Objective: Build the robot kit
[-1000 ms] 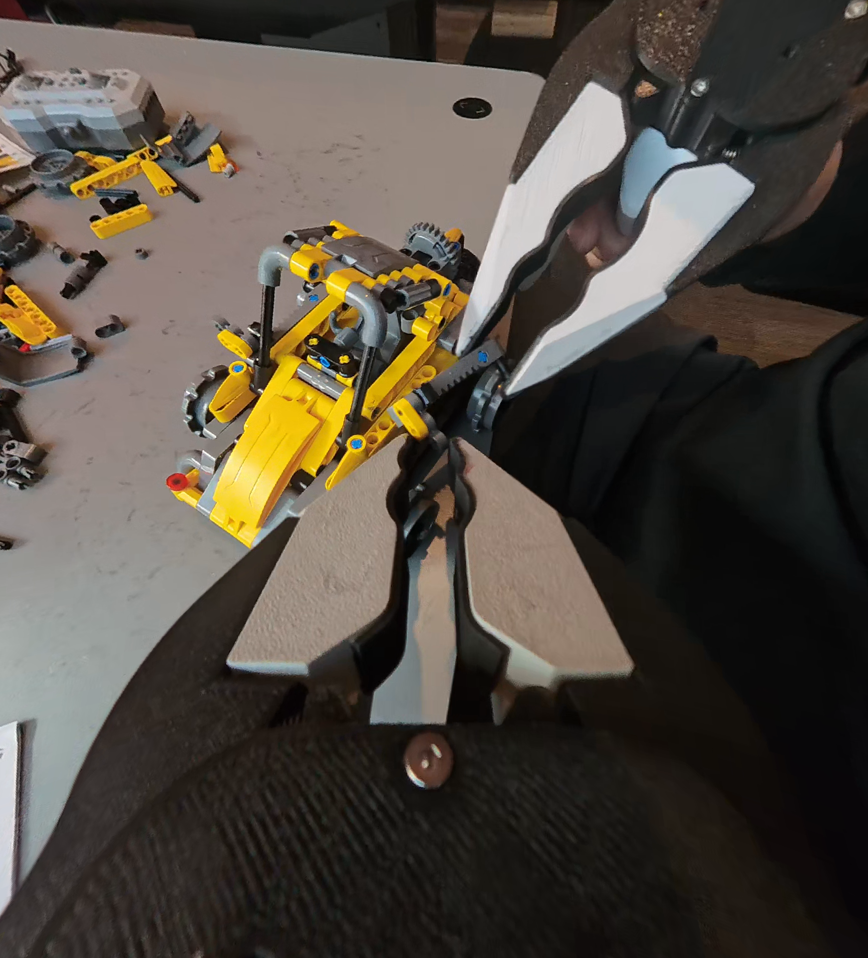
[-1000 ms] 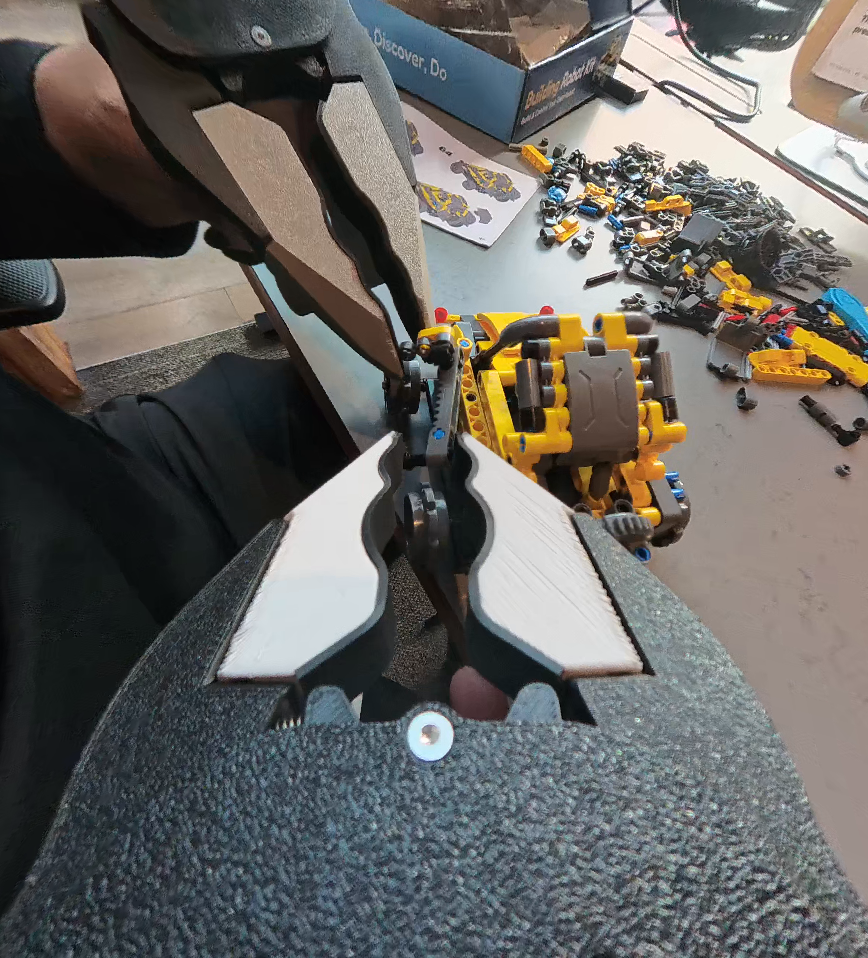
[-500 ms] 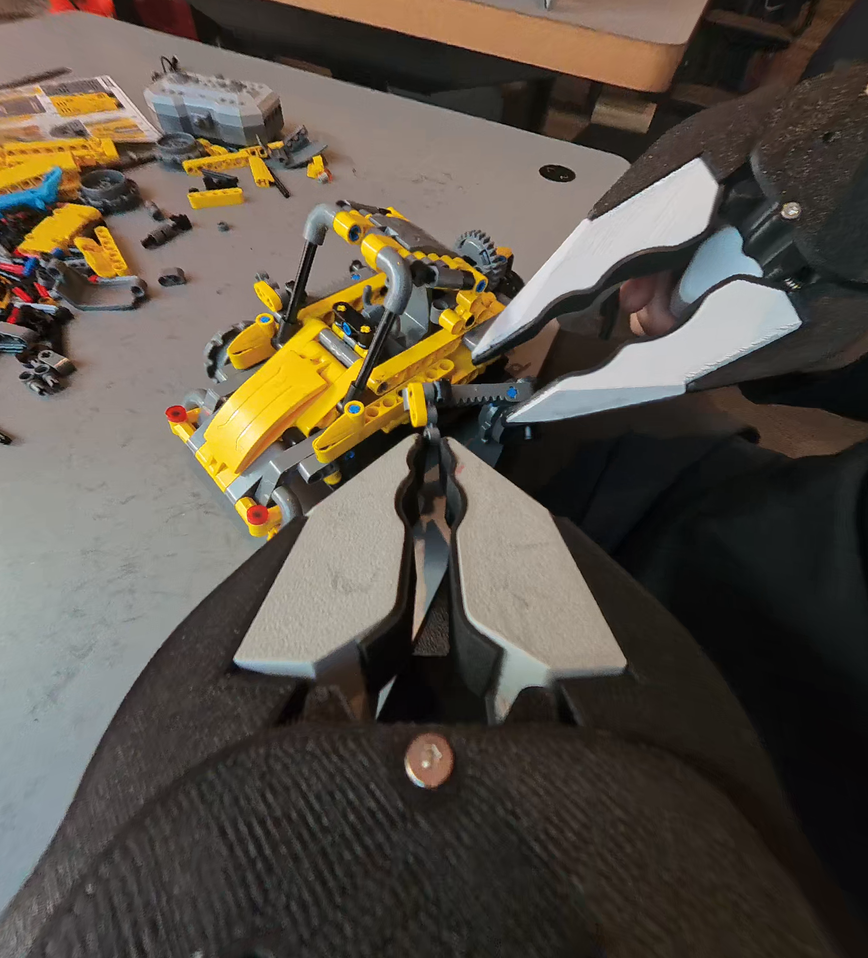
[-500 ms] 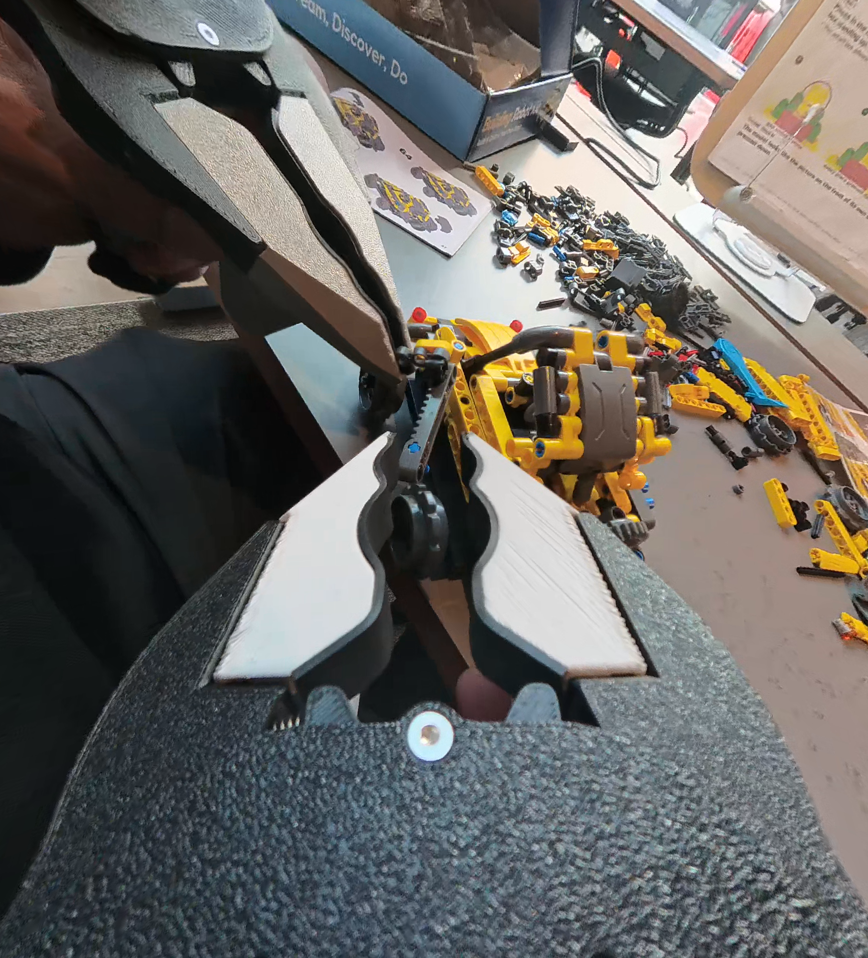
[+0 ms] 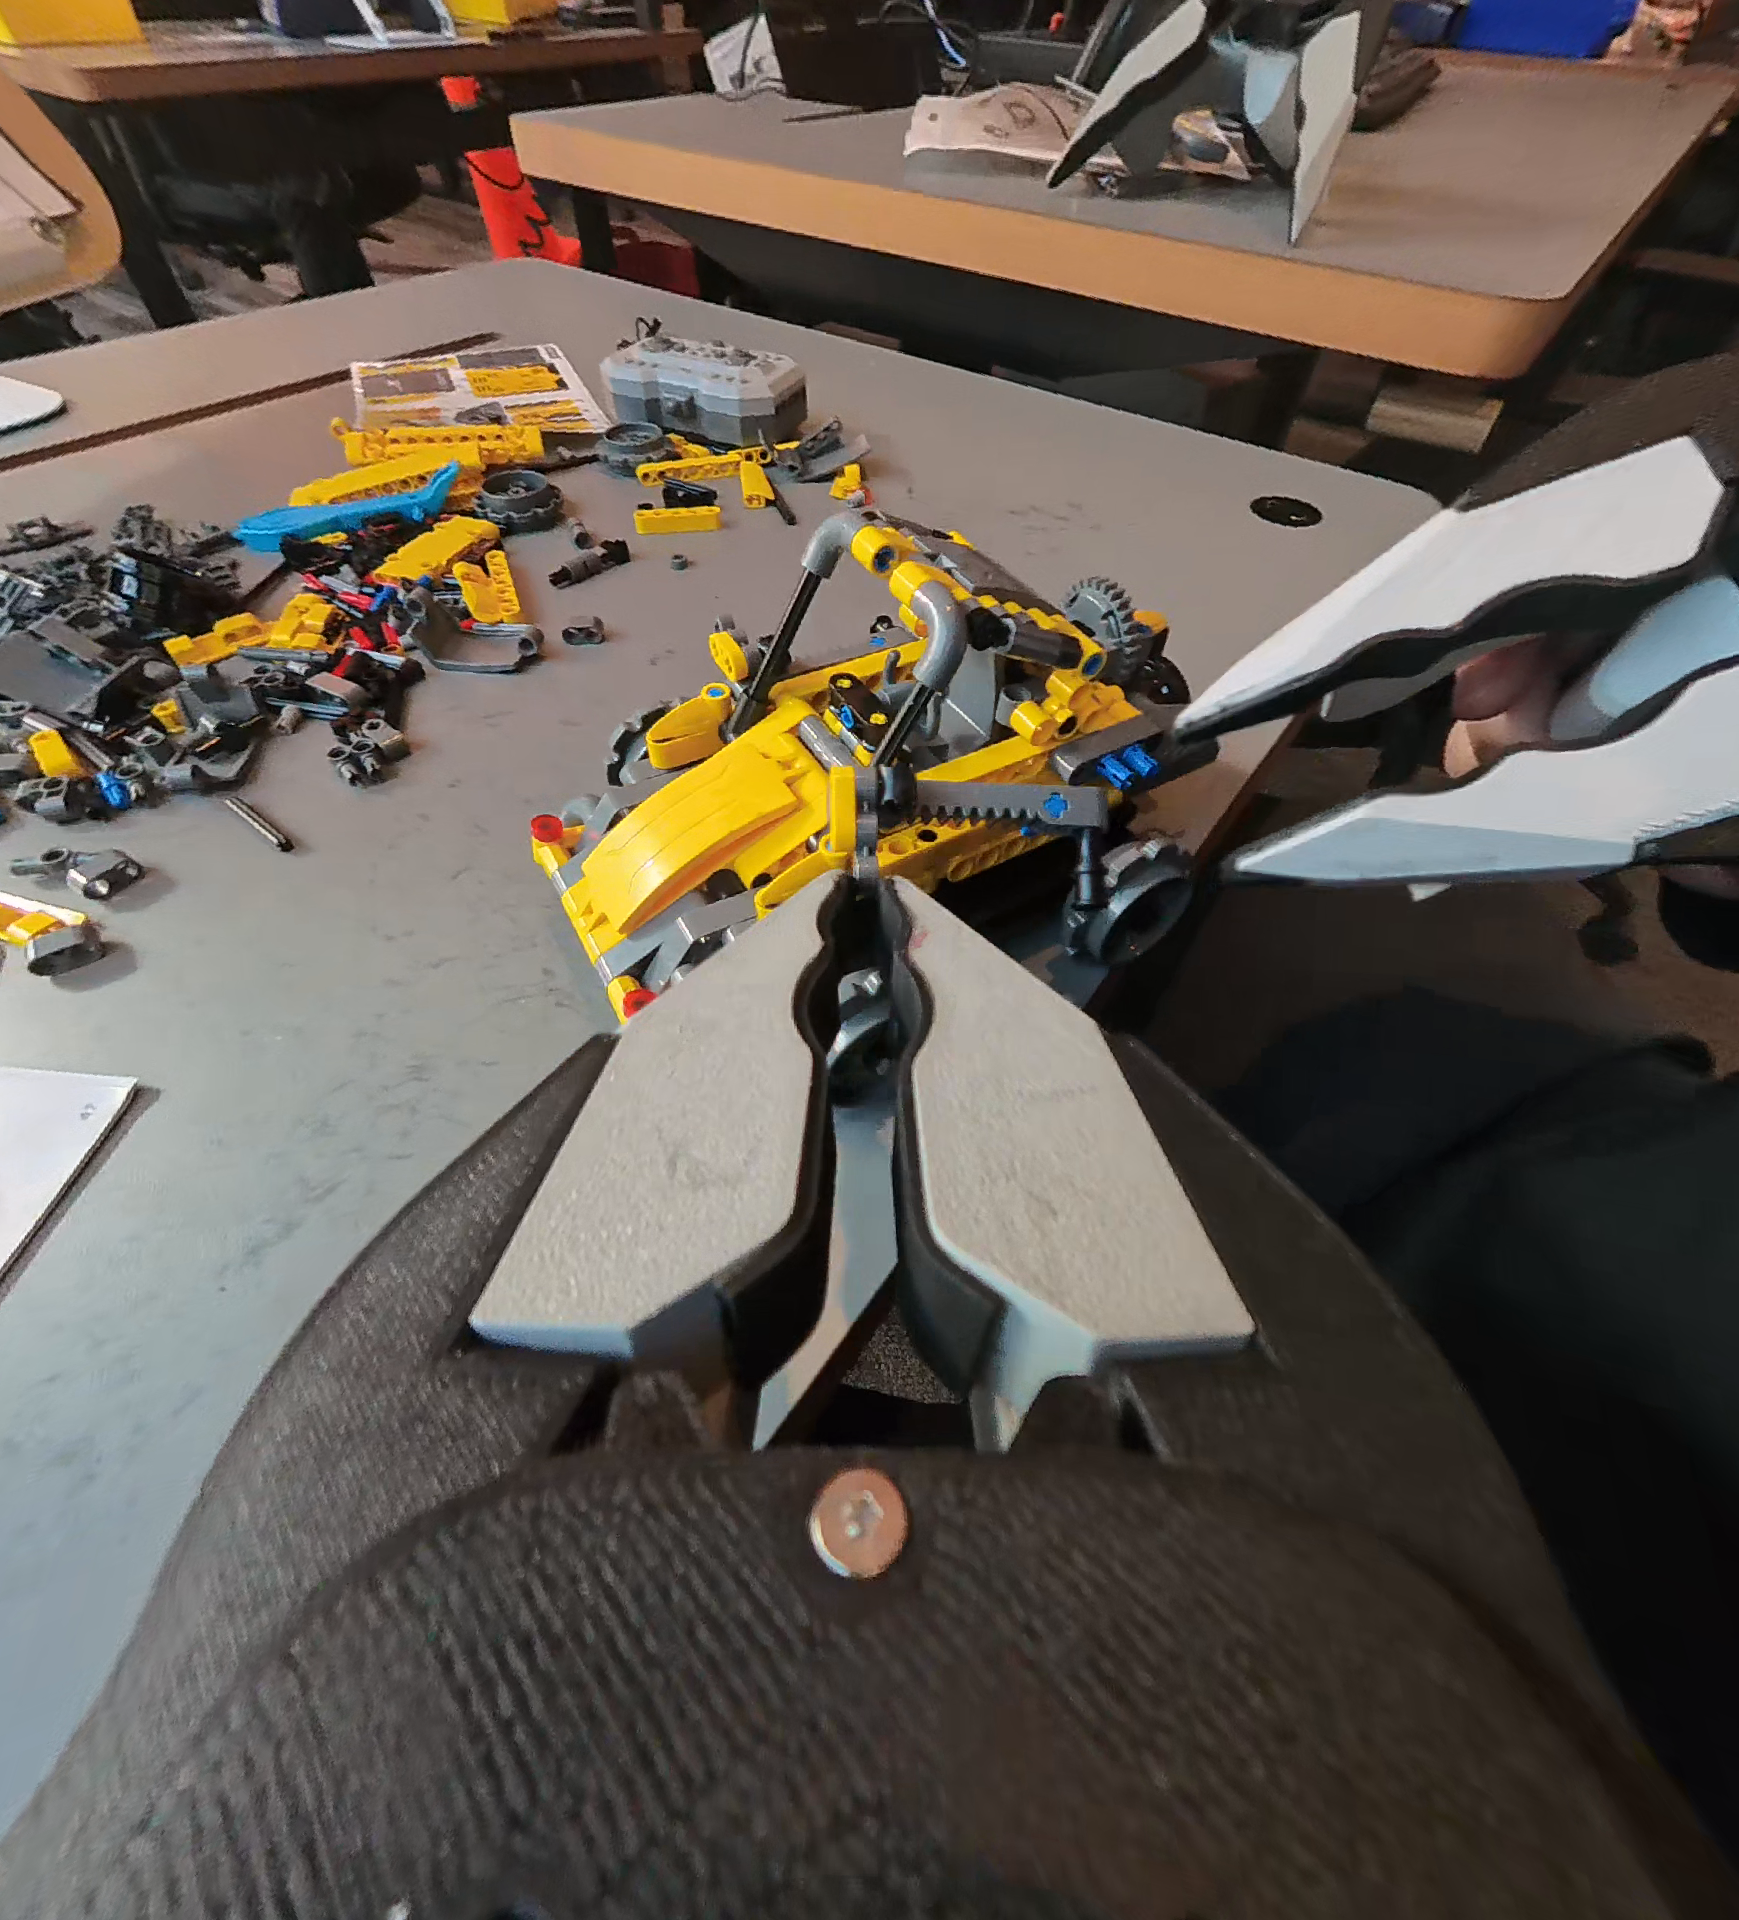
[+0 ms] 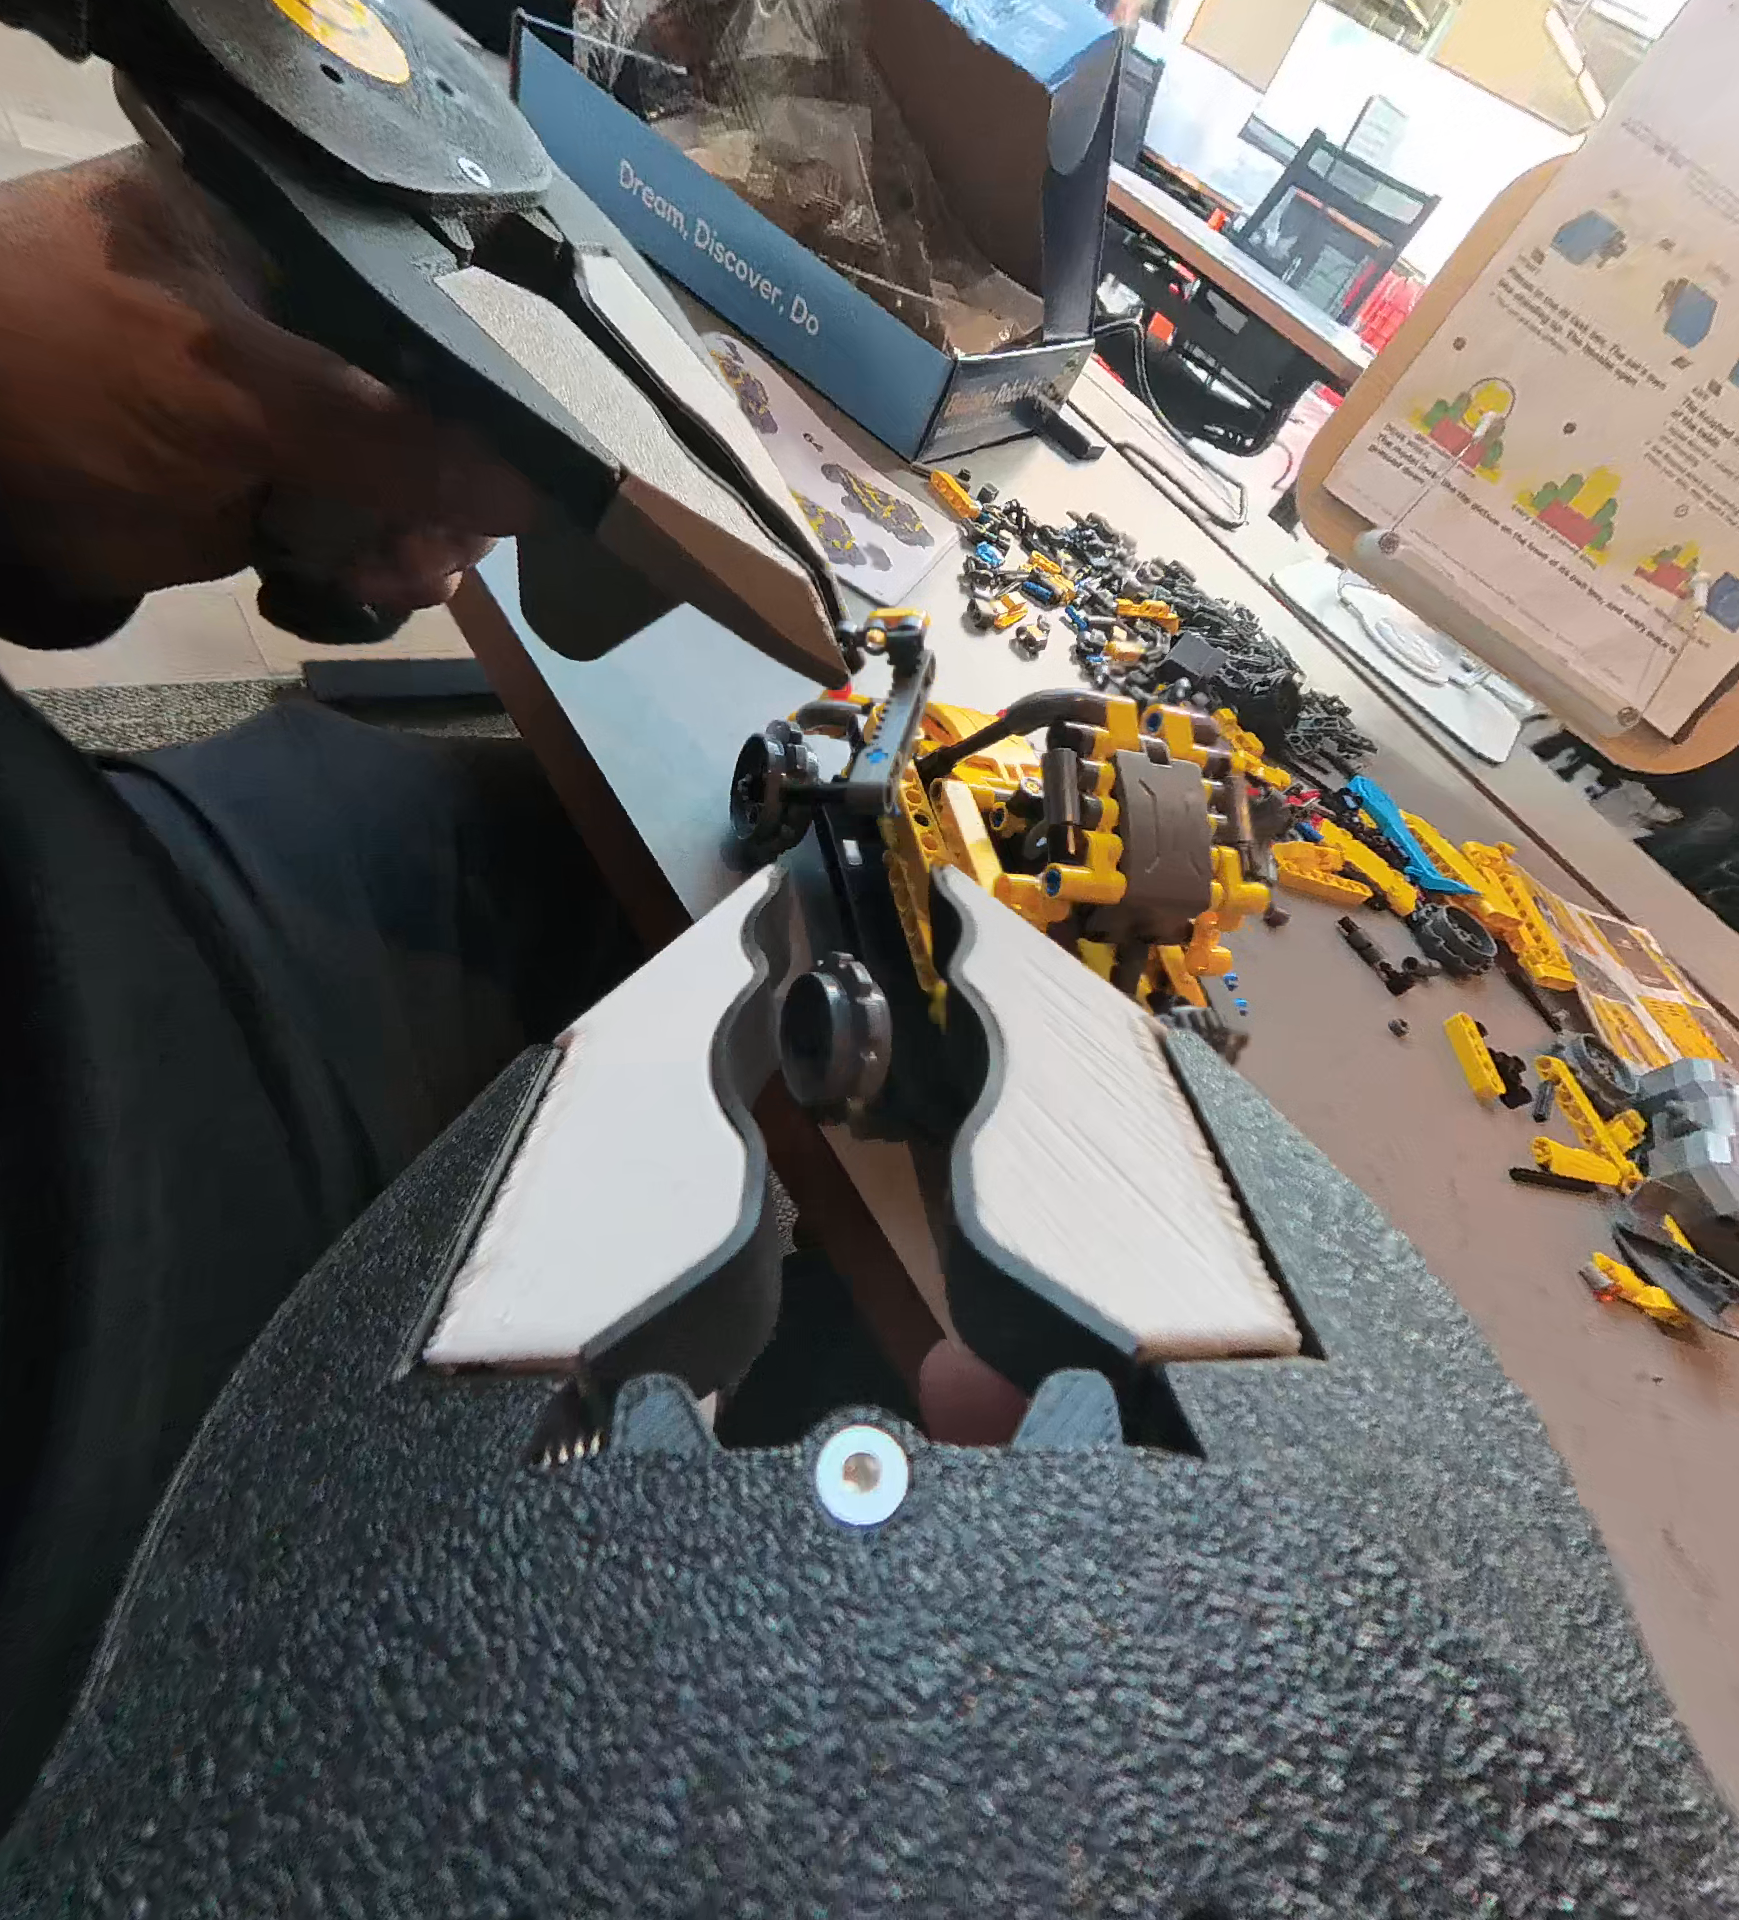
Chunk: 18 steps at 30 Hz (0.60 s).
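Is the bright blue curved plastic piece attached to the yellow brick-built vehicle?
No, the bright blue curved plastic piece lies among loose parts, apart from the yellow brick-built vehicle.

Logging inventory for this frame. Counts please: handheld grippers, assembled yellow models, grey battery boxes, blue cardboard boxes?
handheld grippers: 2, the left gripper and the right gripper
yellow model: 1
grey battery box: 1
blue cardboard box: 1
Total: 5

Both grippers had bumpy black bodies w/ a shiny screw each. Left gripper (image 5: 870, 894) had grey fingers; right gripper (image 6: 860, 883) had pale ones. The sleeve (image 6: 169, 987) was black.
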Motion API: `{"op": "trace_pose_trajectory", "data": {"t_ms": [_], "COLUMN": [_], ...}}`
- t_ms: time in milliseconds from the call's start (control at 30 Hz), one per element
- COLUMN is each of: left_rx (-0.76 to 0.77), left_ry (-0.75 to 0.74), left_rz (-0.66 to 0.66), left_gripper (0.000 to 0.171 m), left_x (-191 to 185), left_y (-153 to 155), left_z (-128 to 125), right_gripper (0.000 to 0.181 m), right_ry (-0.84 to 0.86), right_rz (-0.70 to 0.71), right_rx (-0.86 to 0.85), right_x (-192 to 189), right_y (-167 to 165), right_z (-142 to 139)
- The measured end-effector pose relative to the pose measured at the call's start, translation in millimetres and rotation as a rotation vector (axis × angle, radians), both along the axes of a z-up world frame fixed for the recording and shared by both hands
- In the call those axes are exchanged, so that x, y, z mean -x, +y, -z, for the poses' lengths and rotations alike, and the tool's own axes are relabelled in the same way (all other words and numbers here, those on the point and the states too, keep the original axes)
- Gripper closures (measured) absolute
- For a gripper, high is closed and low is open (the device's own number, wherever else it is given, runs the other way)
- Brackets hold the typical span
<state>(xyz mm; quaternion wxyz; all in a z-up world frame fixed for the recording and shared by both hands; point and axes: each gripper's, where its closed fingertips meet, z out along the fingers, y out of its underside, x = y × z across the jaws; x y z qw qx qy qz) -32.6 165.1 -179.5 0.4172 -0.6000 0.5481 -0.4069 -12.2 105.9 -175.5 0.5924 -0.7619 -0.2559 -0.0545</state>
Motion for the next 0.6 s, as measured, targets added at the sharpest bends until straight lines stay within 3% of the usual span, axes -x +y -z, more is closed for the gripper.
{"op": "trace_pose_trajectory", "data": {"t_ms": [133,367,600], "left_rx": [0.013,-0.055,-0.012], "left_ry": [0.05,0.209,0.303], "left_rz": [-0.045,-0.205,-0.307], "left_gripper": [0.171,0.17,0.17], "left_x": [2,0,-1], "left_y": [-5,2,-4], "left_z": [5,12,13], "right_gripper": [0.166,0.164,0.165], "right_ry": [0.013,0.045,0.144], "right_rz": [-0.05,-0.068,-0.169], "right_rx": [-0.085,-0.116,-0.174], "right_x": [-32,-162,-183], "right_y": [-13,17,55], "right_z": [-27,-59,-58]}}
